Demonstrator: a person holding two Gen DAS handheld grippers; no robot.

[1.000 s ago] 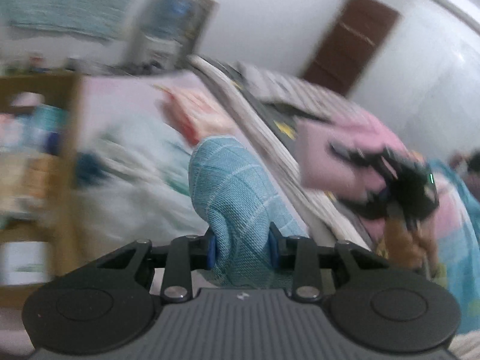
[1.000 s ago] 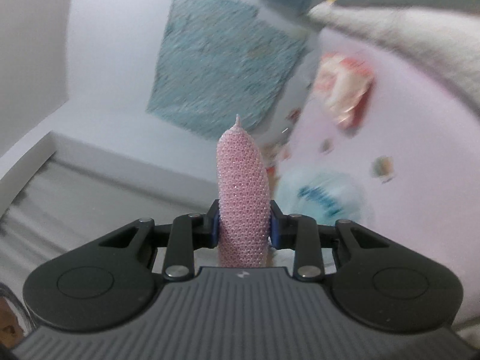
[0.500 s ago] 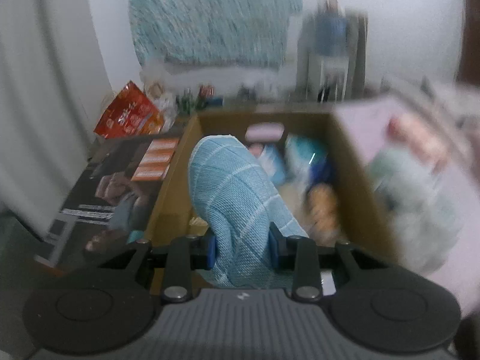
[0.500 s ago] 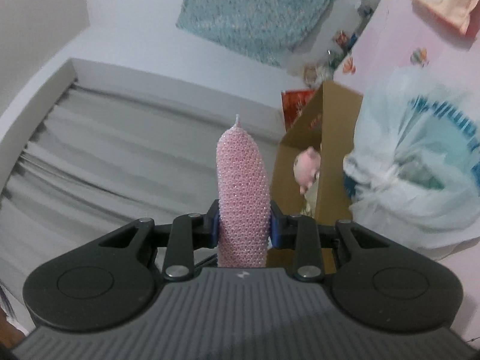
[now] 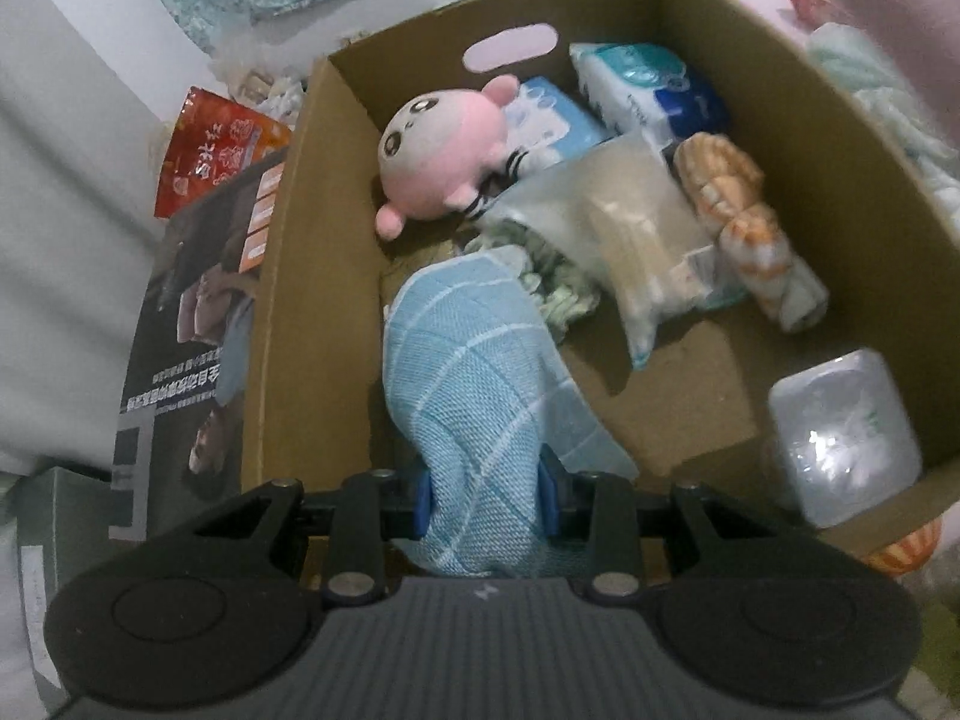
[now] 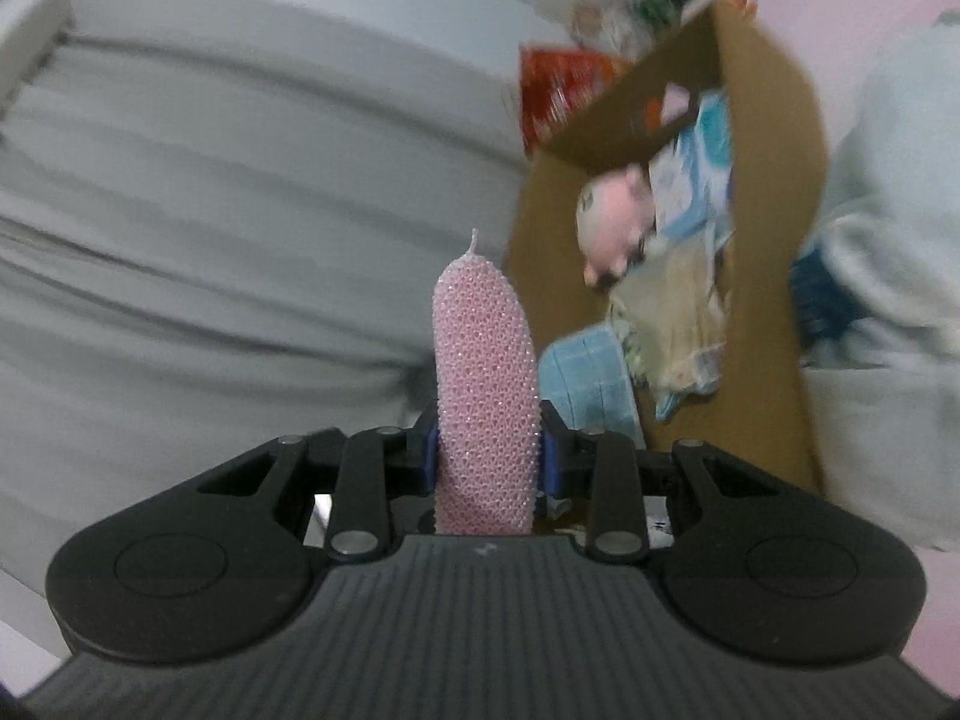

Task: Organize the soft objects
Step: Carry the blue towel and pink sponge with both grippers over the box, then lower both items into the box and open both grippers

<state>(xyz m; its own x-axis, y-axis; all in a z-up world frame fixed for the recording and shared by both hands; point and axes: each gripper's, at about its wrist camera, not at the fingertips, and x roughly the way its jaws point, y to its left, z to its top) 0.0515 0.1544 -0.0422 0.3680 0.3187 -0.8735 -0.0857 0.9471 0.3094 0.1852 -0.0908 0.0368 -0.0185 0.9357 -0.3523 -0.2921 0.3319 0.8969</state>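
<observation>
Cloth [image 5: 474,396], blue, is pinched in the left tongs [image 5: 485,495] and hangs tip-down over the box [image 5: 312,276], already inside its rim. Right tongs [image 6: 485,462] clamp an upright pink sponge [image 6: 483,384]; box lies ahead-right, farther off.

Blue cloth [image 5: 480,396] in left tongs [image 5: 483,501] above cardboard box [image 5: 312,276] with pink plush [image 5: 438,150].

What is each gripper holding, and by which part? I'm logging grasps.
Left gripper: light-blue knitted cloth, pinched at its near end. Right gripper: pink beaded pouch, pinched near its lower end.
</observation>
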